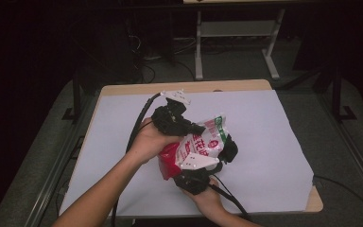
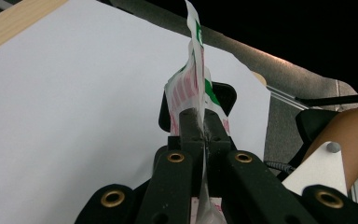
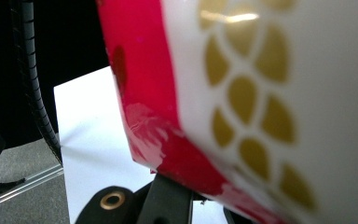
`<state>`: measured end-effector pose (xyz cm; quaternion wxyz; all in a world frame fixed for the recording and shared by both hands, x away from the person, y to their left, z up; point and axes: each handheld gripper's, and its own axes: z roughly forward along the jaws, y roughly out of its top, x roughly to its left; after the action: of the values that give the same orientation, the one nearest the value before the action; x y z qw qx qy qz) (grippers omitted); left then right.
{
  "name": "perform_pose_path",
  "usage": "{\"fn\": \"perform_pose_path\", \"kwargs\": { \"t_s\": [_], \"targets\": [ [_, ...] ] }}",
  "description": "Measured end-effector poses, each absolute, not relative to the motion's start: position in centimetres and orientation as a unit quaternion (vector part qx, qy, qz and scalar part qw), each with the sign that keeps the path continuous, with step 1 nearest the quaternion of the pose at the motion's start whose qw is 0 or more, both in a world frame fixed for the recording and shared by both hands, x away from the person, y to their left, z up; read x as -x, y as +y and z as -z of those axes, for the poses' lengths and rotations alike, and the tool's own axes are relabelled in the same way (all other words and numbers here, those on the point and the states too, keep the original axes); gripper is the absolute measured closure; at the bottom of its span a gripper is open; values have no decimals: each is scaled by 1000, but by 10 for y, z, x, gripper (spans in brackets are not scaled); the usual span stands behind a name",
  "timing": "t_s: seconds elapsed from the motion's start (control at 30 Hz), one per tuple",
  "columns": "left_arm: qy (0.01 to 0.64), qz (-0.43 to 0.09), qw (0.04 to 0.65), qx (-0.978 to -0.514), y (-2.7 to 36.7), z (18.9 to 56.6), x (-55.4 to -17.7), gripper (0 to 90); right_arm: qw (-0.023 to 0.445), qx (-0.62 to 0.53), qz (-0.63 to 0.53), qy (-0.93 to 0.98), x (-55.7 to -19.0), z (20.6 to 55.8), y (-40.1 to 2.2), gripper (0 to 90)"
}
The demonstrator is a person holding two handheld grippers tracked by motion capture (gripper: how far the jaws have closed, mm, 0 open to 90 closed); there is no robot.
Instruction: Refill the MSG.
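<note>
A snack bag [image 1: 201, 144], red at the bottom, white with red print and a green strip at the top, is held above the middle of the table between both grippers. My left gripper [image 1: 199, 127] comes in from the left. In the left gripper view it [image 2: 204, 122] is shut on the bag's thin top edge [image 2: 193, 70]. My right gripper [image 1: 228, 150] reaches up from the front and meets the bag's right edge. In the right gripper view the bag's red and gold-dotted face [image 3: 261, 93] hides the jaws, and a black link [image 3: 168, 203] shows below it.
A white sheet [image 1: 264, 142] covers the wooden table [image 1: 194, 86]. A black cable [image 1: 139, 120] trails from the left gripper toward the far left. A metal desk frame [image 1: 236, 28] stands beyond the table on the dark floor.
</note>
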<state>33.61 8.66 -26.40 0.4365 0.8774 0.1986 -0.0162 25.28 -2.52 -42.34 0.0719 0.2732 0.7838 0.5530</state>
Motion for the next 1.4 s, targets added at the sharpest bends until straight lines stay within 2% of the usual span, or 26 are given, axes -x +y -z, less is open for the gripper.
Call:
{"fn": "perform_pose_path", "kwargs": {
  "t_s": [1.4],
  "targets": [
    [201, 14, 429, -881, 83, 264, -337, 900, 63, -273, -558, 781, -253, 424, -24, 900]
  ]
}}
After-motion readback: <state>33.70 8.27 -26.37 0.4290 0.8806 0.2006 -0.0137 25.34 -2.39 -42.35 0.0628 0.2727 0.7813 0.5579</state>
